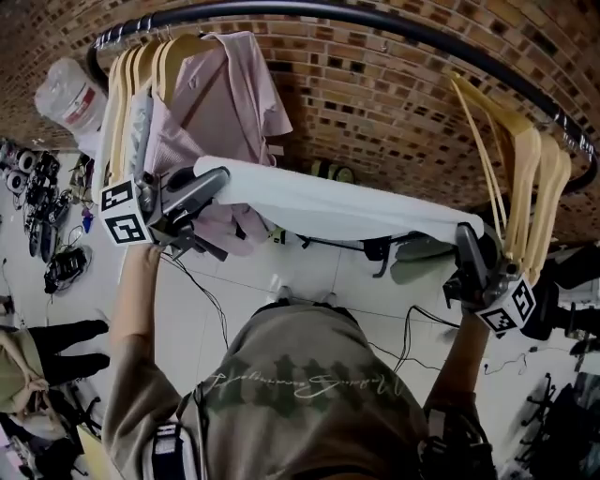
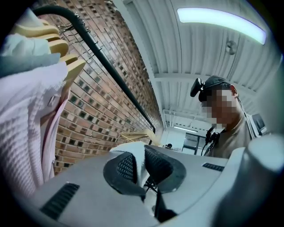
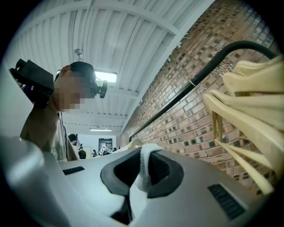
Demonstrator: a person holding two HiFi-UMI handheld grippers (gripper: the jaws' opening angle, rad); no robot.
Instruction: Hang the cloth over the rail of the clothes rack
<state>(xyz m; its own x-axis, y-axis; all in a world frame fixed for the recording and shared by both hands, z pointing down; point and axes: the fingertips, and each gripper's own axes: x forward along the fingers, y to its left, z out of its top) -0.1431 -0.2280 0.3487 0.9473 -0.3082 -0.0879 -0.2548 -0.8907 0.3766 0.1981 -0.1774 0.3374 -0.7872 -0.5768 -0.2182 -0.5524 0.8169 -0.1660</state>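
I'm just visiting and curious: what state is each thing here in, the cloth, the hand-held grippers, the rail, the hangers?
white cloth: stretched between both grippers, not yet over the rail.
left hand-held gripper: shut on one end of the cloth.
right hand-held gripper: shut on the other end.
rail: bare in the middle.
pink shirt: hanging at the left.
wooden hangers at the right: empty.

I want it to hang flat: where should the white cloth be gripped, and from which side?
Grip the cloth at its two short ends, each from its outer side, as the left gripper and right gripper do now. It is long and limp; pinched ends hold it stretched straight for lifting over the rail.
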